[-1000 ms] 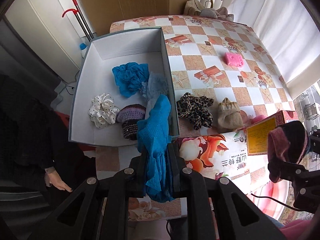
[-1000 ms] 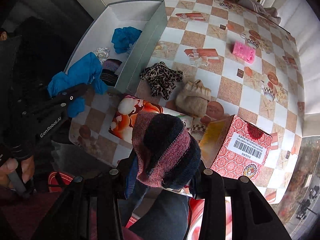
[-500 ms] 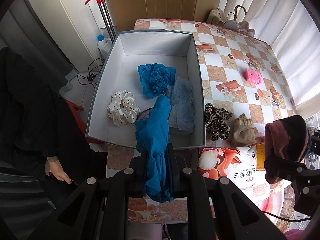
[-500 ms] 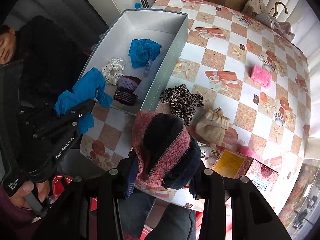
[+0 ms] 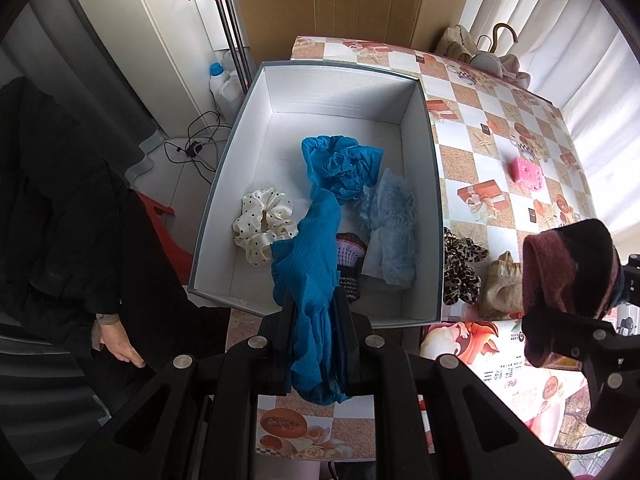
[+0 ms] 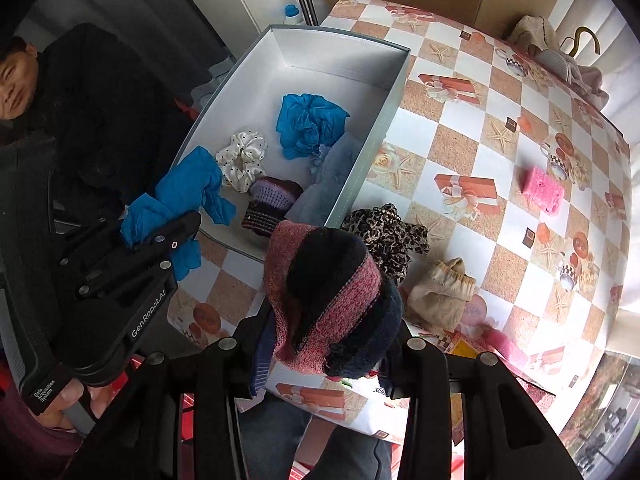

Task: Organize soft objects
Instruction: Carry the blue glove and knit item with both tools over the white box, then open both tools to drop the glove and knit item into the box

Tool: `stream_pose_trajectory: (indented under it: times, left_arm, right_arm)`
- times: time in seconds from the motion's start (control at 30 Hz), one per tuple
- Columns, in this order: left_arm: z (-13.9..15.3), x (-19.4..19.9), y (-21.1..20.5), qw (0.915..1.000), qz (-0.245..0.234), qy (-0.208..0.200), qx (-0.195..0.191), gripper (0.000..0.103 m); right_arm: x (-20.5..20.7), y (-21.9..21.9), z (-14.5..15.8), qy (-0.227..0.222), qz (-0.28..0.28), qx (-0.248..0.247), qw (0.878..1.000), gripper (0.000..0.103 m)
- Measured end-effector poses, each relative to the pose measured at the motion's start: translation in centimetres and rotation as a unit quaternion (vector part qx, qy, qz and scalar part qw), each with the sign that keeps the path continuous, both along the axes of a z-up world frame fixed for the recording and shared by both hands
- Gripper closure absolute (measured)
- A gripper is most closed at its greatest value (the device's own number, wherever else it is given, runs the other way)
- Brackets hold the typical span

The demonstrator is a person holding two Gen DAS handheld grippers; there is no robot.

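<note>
My left hand-held gripper [image 5: 316, 344]: clamps the blue cloth [image 5: 308, 256], above the box's [image 5: 436, 208] near edge.
My right hand-held gripper [image 6: 320, 344]: clamps the knit sock [image 6: 324, 292], farther off, beside the box.

Bench [image 5: 472, 160]: orange/white check with gift and starfish prints. Box [image 5: 436, 216]: grey outside, white inside. Scrunchies: cream with black dots [image 5: 262, 224], leopard [image 5: 460, 268]. Cloths: teal [image 5: 316, 256], pale blue [image 5: 390, 220]. Knit hat [image 6: 332, 296]: pink/black/navy stripes. Pouch [image 5: 500, 288]: tan.

Both point steeply down: left hand-held gripper [image 5: 316, 340] clamped tight, right hand-held gripper [image 6: 326, 344] seemingly partly closed.
</note>
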State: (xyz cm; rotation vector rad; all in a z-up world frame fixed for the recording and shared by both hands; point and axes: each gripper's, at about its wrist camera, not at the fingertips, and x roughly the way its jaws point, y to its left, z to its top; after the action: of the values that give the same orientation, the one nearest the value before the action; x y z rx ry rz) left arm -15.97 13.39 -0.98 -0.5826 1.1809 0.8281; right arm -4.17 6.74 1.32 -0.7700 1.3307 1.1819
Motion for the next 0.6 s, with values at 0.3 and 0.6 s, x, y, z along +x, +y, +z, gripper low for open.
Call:
stream_pose_trajectory:
  times: [0.3, 0.6]
  left_arm:
    - [-0.5, -0.1, 2.7, 0.9996, 0.028, -0.002, 0.0, 0.086]
    - [-2.4, -0.6, 4.9, 0.9976, 0.059, -0.008, -0.036, 0.086]
  right_arm:
    - [0.3, 4.3, -0.5, 0.015, 0.003, -0.002, 1.0, 0.06]
    - [0.5, 7.6, -1.8, 0.038, -0.008, -0.014, 0.999, 0.06]
